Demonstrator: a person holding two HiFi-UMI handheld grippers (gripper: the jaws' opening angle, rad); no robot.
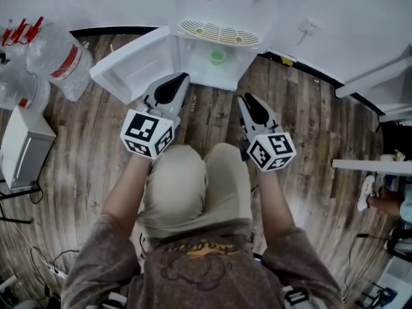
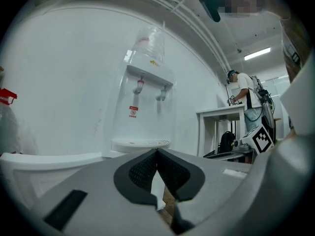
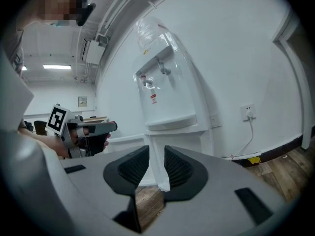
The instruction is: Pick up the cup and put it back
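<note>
The green cup stands upright, mouth up, inside the lower compartment of the white water dispenser, behind the cabinet door, which is swung open to the left in the head view. The cup sits on the compartment floor toward the back, apart from both grippers and untouched. The left gripper points roughly level toward the dispenser; its fingertips meet in the left gripper view, so it is fully closed with nothing held. The right gripper also points toward the dispenser. Its jaws stand a narrow gap apart in the right gripper view, and only the dispenser front and floor show through that gap, so it holds nothing. Neither gripper view shows the cup. In the head view the cup lies ahead of both grippers, between their two lines of aim, right of the left gripper and left of the right gripper. The left gripper's tips sit at the compartment opening and appear nearer to the cup; the right gripper's tips are further back over the wooden floor. The cup's long axis is vertical, so a level approach across its wall suits either gripper. Judged from the present gap, the right gripper would need wider jaws to pass around the cup, and the left gripper would need to open from closed.
</note>
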